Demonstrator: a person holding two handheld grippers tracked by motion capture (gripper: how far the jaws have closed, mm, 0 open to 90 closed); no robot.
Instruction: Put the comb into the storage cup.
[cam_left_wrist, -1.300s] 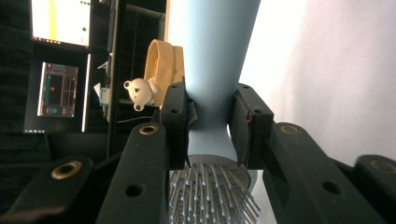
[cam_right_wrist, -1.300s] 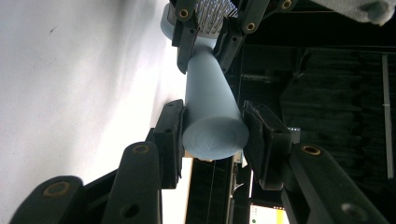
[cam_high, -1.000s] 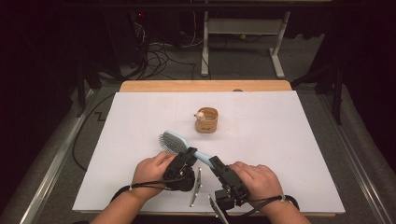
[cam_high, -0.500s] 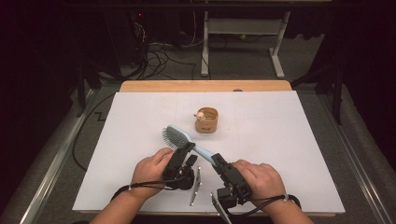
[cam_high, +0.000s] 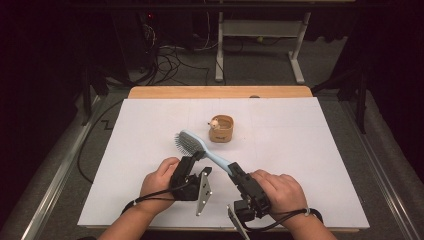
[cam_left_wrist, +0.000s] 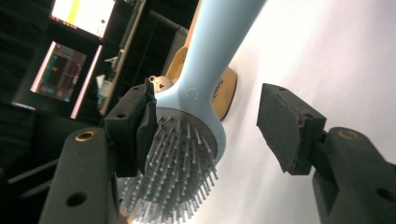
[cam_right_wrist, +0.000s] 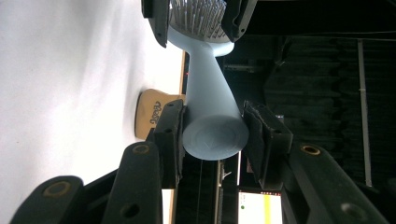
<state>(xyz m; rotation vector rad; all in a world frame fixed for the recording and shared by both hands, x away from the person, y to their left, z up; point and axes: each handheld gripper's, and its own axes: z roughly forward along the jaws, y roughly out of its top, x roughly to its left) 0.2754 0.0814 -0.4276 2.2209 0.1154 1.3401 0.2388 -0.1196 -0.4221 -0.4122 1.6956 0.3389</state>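
My left gripper (cam_high: 192, 167) stood released, its jaws spread around the head of the pale blue hairbrush (cam_high: 200, 148), one pad touching the bristle side, the other apart. If it closed there, I judged the bristles would give and let the head twist. My right gripper (cam_high: 239, 175) was clenched on the handle's end, holding the brush above the white table (cam_high: 310, 150) near the small wooden cup (cam_high: 221, 129); that round handle might roll.

One camera looks down over my table (cam_high: 300, 150); two ride close on my tools, both seeing the hairbrush (cam_left_wrist: 201, 84).
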